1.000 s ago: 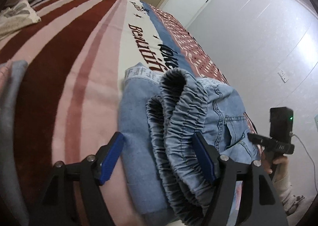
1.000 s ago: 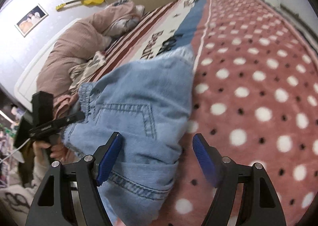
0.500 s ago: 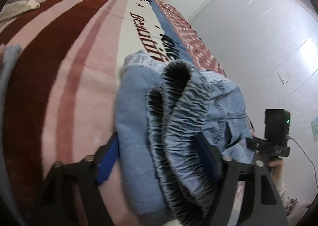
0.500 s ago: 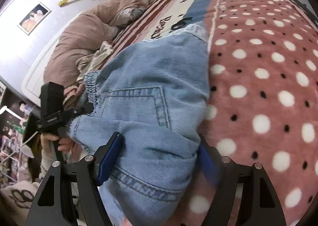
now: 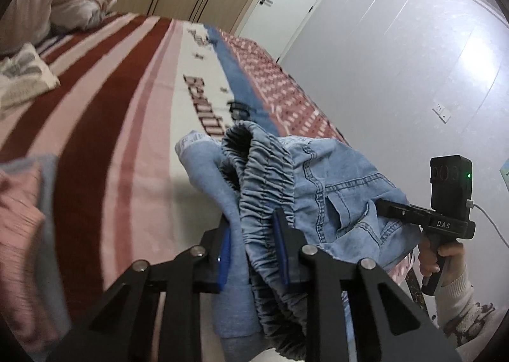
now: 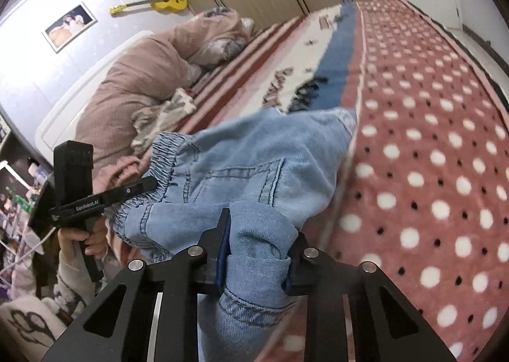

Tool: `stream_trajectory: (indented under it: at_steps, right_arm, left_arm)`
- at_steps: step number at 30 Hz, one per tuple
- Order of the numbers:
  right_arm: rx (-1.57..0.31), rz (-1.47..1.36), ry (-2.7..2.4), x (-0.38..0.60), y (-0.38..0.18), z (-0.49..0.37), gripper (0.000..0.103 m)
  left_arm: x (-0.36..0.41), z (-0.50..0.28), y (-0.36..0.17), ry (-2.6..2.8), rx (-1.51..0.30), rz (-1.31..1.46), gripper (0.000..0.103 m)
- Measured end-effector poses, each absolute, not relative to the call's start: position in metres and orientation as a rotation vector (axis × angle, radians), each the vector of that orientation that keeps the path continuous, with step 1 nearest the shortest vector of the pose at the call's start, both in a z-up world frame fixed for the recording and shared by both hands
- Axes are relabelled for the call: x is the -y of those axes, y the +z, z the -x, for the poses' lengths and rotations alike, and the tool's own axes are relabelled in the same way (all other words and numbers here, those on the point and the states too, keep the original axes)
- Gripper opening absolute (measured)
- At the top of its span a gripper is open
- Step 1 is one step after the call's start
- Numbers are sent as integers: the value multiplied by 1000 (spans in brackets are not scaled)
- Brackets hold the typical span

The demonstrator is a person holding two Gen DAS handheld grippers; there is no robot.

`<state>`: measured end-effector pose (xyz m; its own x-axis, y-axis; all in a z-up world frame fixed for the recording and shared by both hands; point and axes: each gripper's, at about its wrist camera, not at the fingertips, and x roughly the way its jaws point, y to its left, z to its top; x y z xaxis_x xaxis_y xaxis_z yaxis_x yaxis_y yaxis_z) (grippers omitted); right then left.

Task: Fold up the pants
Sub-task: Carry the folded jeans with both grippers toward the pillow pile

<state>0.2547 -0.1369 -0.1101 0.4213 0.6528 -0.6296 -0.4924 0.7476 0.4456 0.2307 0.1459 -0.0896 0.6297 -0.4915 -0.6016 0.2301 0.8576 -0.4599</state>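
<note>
Light blue denim pants (image 5: 331,184) with an elastic gathered waistband (image 5: 264,177) are bunched and lifted off the bed. My left gripper (image 5: 253,254) is shut on the waistband end and folded fabric. My right gripper (image 6: 256,250) is shut on the other side of the pants (image 6: 254,168), by the back pocket seam. Each gripper shows in the other's view: the right one (image 5: 445,222) at the left view's right side, the left one (image 6: 79,196) at the right view's left side. The far end of the pants sags toward the blanket.
The bed has a striped and polka-dot blanket (image 6: 429,139). A pink duvet (image 6: 143,82) and a patterned cloth (image 5: 22,82) lie near the headboard. Pink and grey clothing (image 5: 22,212) is at the left. A white door (image 5: 286,2) and wardrobe stand beyond.
Both grippers have closed on the pants from open. The pants have been lifted off the blanket and both views have risen above the bed.
</note>
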Motion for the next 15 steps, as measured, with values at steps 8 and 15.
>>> stream_trajectory:
  at_steps: [8, 15]
  right_arm:
    - [-775, -185, 770, 81, -60, -237, 20]
    - [-715, -168, 864, -3, -35, -232, 20]
  left_arm:
    - [-199, -196, -29, -369, -684, 280, 21]
    - [-280, -157, 6, -287, -609, 173, 21]
